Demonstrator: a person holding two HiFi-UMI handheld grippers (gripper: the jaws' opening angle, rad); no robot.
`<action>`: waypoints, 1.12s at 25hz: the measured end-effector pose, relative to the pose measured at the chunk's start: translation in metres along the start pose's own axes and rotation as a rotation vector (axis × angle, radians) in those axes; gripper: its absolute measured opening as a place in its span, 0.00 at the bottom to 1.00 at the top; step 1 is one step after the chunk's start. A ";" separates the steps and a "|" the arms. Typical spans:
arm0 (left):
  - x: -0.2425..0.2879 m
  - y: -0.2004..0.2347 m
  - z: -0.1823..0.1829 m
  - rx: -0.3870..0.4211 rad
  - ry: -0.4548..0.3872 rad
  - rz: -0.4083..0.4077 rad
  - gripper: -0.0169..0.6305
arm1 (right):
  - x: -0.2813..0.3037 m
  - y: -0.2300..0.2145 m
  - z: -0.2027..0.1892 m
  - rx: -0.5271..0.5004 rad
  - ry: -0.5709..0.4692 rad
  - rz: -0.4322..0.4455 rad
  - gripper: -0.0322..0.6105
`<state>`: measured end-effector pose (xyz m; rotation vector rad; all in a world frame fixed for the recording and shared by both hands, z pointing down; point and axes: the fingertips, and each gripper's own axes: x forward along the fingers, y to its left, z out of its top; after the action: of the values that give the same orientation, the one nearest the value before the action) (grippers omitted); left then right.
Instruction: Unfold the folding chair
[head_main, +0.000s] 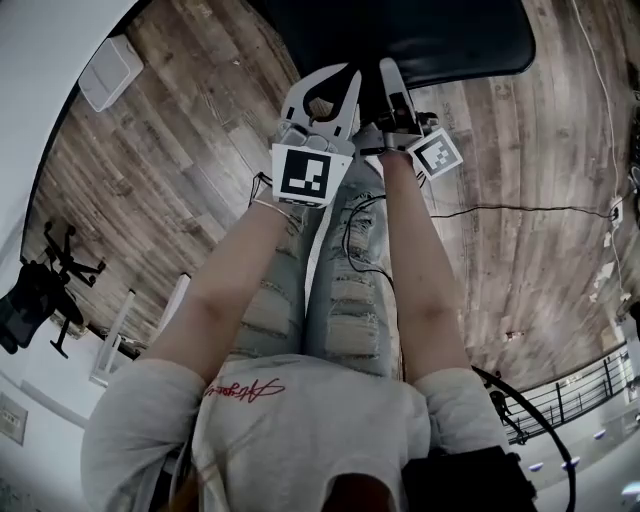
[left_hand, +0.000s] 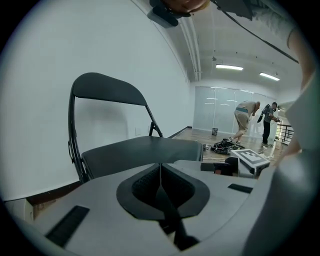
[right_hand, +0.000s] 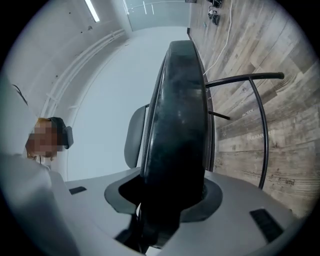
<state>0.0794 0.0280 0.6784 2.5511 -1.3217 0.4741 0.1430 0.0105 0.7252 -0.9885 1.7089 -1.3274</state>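
The black folding chair stands open by a white wall, with its backrest (left_hand: 107, 87) upright and its seat (left_hand: 145, 150) roughly level. In the head view the seat (head_main: 400, 35) lies at the top, just beyond both grippers. My right gripper (right_hand: 172, 200) is shut on the seat's front edge (right_hand: 180, 115), which fills the gap between its jaws; the head view shows that gripper (head_main: 390, 72) at the seat's rim. My left gripper (left_hand: 160, 175) is shut with nothing in it, just in front of the seat and beside the right one (head_main: 328, 80).
Wood-plank floor (head_main: 200, 170) runs under the chair, with the chair's leg tubes (right_hand: 262, 135) over it. Cables (head_main: 500, 210) trail on the floor at the right. A black stand (head_main: 45, 290) sits far left. Two people (left_hand: 245, 120) stand far off down the room.
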 end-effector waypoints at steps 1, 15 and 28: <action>0.000 -0.006 -0.005 -0.001 0.001 0.005 0.06 | -0.006 -0.005 0.000 0.006 -0.003 -0.003 0.31; -0.007 -0.026 -0.021 0.104 -0.197 0.167 0.06 | -0.023 -0.031 -0.005 0.016 0.017 0.110 0.32; -0.049 -0.052 -0.065 0.013 -0.140 0.208 0.06 | -0.087 -0.049 -0.031 0.055 0.140 0.034 0.46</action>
<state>0.0842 0.1164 0.7166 2.5089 -1.6484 0.3470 0.1588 0.0926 0.7871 -0.8487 1.7744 -1.4426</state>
